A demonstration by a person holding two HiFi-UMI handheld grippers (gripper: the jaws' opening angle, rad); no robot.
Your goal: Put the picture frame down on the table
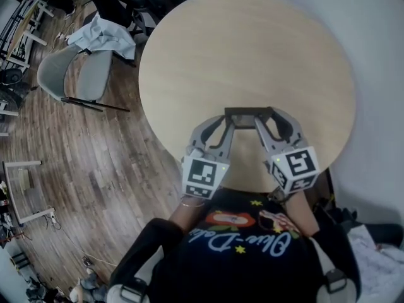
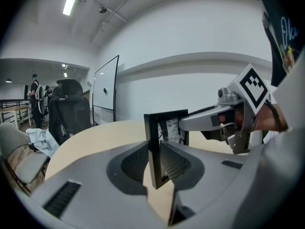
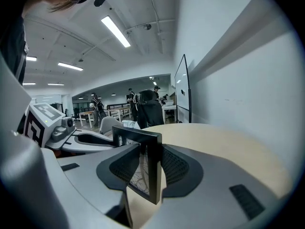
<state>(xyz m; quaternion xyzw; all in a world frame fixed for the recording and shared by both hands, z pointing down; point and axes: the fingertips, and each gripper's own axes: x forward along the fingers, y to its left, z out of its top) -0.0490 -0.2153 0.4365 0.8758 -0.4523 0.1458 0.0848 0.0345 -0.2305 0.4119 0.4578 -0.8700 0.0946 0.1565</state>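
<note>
In the head view a black picture frame (image 1: 249, 113) stands on edge over the near part of the round wooden table (image 1: 252, 49), held at both ends. My left gripper (image 1: 228, 120) is shut on its left end, and my right gripper (image 1: 266, 120) is shut on its right end. The left gripper view shows the frame's edge (image 2: 153, 142) clamped upright between the pads, with the right gripper (image 2: 209, 120) beyond it. Seen from the right gripper view, the frame (image 3: 148, 159) is upright between the jaws and its printed picture faces left. Whether its lower edge touches the table is unclear.
A grey chair (image 1: 72, 71) with a light blue cloth (image 1: 104, 35) stands on the wood floor left of the table. A white wall (image 1: 379, 55) runs close along the right. A whiteboard (image 2: 106, 89) and a black office chair (image 2: 69, 111) stand beyond the table.
</note>
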